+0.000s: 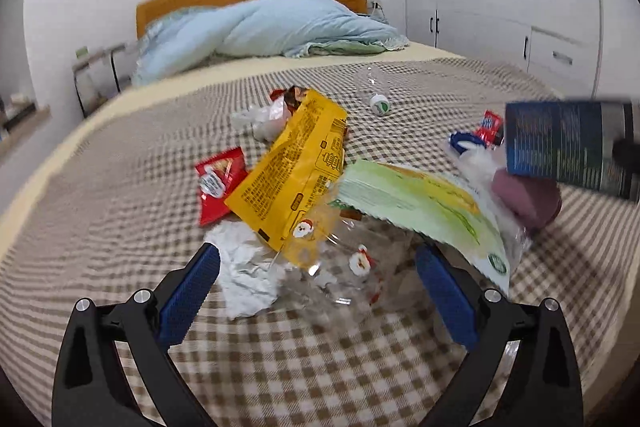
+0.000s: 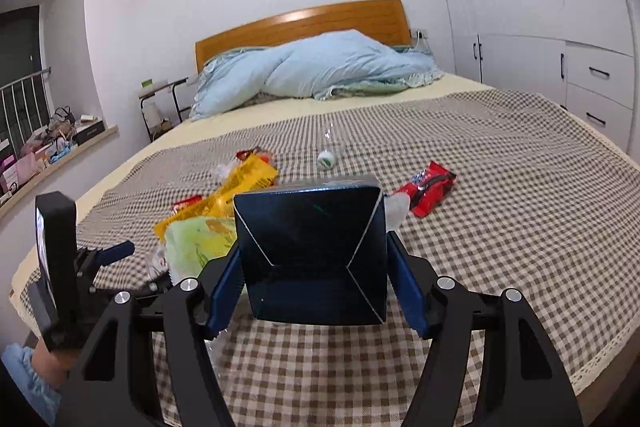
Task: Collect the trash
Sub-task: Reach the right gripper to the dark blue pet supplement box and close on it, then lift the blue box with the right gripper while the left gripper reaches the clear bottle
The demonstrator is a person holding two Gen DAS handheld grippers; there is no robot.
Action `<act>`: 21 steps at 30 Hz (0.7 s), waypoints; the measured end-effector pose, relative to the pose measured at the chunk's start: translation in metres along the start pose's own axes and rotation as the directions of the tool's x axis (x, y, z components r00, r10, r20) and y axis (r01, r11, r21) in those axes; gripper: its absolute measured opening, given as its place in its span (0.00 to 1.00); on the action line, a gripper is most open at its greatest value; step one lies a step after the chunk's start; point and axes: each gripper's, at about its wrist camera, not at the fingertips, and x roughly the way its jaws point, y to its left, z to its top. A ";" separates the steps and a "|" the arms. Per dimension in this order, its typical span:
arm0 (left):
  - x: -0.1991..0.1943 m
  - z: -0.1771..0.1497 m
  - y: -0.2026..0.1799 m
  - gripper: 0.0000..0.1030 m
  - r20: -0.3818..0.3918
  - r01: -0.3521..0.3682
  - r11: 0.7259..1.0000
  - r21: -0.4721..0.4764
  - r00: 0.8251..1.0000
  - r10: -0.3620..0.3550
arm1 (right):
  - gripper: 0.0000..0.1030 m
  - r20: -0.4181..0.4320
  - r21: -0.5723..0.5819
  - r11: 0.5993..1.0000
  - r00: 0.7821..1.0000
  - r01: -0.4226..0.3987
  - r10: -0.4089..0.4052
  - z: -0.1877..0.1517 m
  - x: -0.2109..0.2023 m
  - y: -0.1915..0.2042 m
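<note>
Fingers: your right gripper [image 2: 316, 291] clamps the dark blue carton [image 2: 312, 251]; your left gripper [image 1: 318, 293] gapes empty.
Light, crinkly, slippery wrappers [image 1: 296, 163] lie at twelve o'clock on the bed [image 1: 120, 267]; pinch a flat edge.

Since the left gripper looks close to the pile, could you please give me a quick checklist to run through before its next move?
1. Left gripper open: ok.
2. Something between its fingers: ok, the clear Santa-print bag lies there, pads not touching it.
3. Right gripper holding the dark box: ok.
4. Box clear of the left gripper's path: ok, it sits off to the side.
5. Green packet off the clear bag: not ok, it overlaps it.
6. Bin location: cannot tell, none in view.
</note>
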 end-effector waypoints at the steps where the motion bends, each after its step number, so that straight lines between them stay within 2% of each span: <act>1: 0.004 0.001 0.003 0.88 -0.012 0.028 0.999 -0.025 1.000 -0.028 | 0.62 -0.012 -0.001 1.000 1.000 0.001 -0.001 -0.001 0.001 -0.001; 2: 0.006 0.001 0.005 0.83 -0.021 0.052 0.998 -0.042 0.998 -0.053 | 0.62 -0.024 0.001 1.000 1.000 0.001 -0.001 -0.003 0.003 -0.002; 3: 0.008 0.000 0.006 0.74 -0.032 0.079 0.995 -0.057 0.996 -0.081 | 0.62 -0.035 0.006 1.000 0.999 0.000 0.000 -0.003 0.004 -0.003; 4: 0.010 -0.001 0.006 0.71 -0.043 0.099 0.993 -0.066 0.994 -0.102 | 0.62 -0.046 0.009 1.000 0.999 0.000 0.001 -0.004 0.006 -0.004; 9: 0.007 -0.004 -0.004 0.69 -0.039 0.087 0.996 -0.030 0.995 -0.089 | 0.63 -0.079 0.042 0.999 0.997 -0.006 0.010 -0.008 0.010 -0.010; 12: 0.001 -0.005 -0.006 0.69 -0.031 0.055 0.998 -0.027 0.998 -0.056 | 0.63 -0.085 0.055 0.998 0.996 -0.004 0.008 -0.008 0.010 -0.011; 21: -0.027 0.000 0.010 0.69 0.014 -0.039 0.997 -0.073 0.999 0.040 | 0.63 -0.081 0.085 0.996 0.997 0.005 0.002 -0.009 0.007 -0.014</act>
